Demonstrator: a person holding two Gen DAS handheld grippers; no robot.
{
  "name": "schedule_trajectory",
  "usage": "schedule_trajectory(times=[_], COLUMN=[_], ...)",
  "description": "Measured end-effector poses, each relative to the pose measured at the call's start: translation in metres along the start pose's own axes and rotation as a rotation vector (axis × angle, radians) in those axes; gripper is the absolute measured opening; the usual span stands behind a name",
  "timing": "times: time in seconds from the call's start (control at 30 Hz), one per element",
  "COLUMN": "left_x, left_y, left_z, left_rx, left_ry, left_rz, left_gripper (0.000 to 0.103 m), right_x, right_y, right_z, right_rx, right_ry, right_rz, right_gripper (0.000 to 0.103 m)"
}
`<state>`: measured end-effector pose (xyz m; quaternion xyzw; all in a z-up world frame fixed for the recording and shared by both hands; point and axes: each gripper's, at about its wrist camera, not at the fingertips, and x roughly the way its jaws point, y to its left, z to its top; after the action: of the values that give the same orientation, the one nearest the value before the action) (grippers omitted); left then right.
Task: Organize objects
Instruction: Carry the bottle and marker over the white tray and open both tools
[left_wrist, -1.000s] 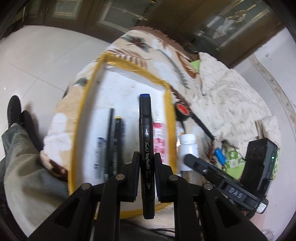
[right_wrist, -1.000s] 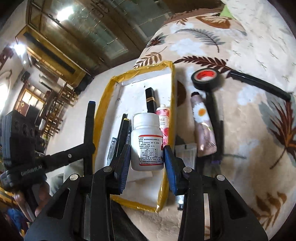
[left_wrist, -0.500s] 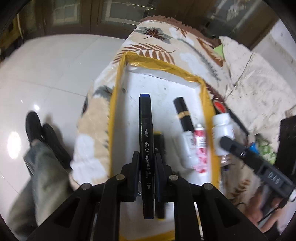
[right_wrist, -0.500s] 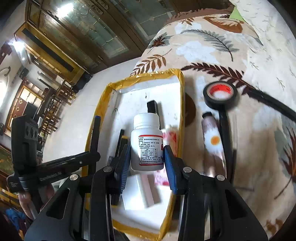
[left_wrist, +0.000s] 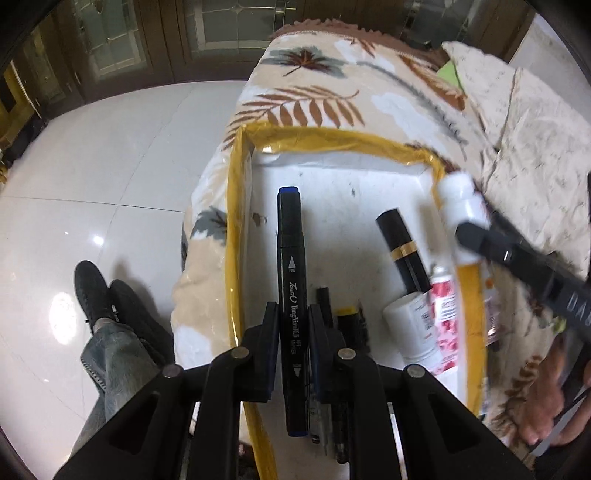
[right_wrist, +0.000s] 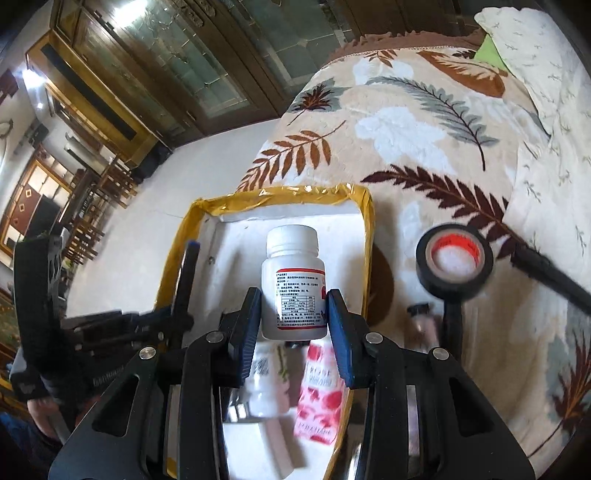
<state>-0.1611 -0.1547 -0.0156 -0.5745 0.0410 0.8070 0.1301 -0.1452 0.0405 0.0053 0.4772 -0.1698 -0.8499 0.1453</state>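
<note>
Left gripper (left_wrist: 291, 328) clamped on the black marker (left_wrist: 291, 284), right gripper (right_wrist: 293, 319) clamped on the white pill bottle (right_wrist: 293, 284), both over the yellow-rimmed tray (left_wrist: 236, 206); I'd lower each onto bare floor clear of the lipstick (left_wrist: 400, 243) before letting go.

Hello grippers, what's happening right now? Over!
Left gripper shut on black marker, over the yellow-rimmed box. Right gripper shut on white pill bottle, above the same box. Nothing blocking the drop.
</note>
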Motion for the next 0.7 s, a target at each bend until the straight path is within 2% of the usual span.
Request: schedule_trajectory(times=[0.3,0.37,0.47,0.53,0.63,0.7], left_x=[0.011,0.011,0.011,0.012,0.015,0.014], left_y=[-0.007,-0.011,-0.010,-0.008,-0.009,-0.009], left_z=[-0.010,-0.011,-0.011,-0.010,-0.006,-0.007], left_rx=[0.028,0.049,0.050,0.045,0.053,0.054], left_ry=[0.004,0.003,0.006,0.026,0.058,0.062], left_rz=[0.002,0.022,0.022,0.012,0.011,0.012], left_gripper=[0.014,0.014,0.014,0.014,0.015,0.015], right_x=[0.021,0.026,0.033,0.041,0.051,0.052], right_y=[-0.004,0.000,0.009,0.020,0.032,0.031], right_z=[0.010,0.012,0.016,0.018,0.018,0.019], right_rx=[-0.025,-0.042,-0.075,-0.133,-0.204,-0.205], right_ry=[0.030,0.035,0.044,0.056,0.078,0.078], right_rz=[-0.065,-0.094,-0.170,-0.269,-0.357,-0.363], right_gripper=[0.035,0.035,0.035,0.035,0.036,0.036])
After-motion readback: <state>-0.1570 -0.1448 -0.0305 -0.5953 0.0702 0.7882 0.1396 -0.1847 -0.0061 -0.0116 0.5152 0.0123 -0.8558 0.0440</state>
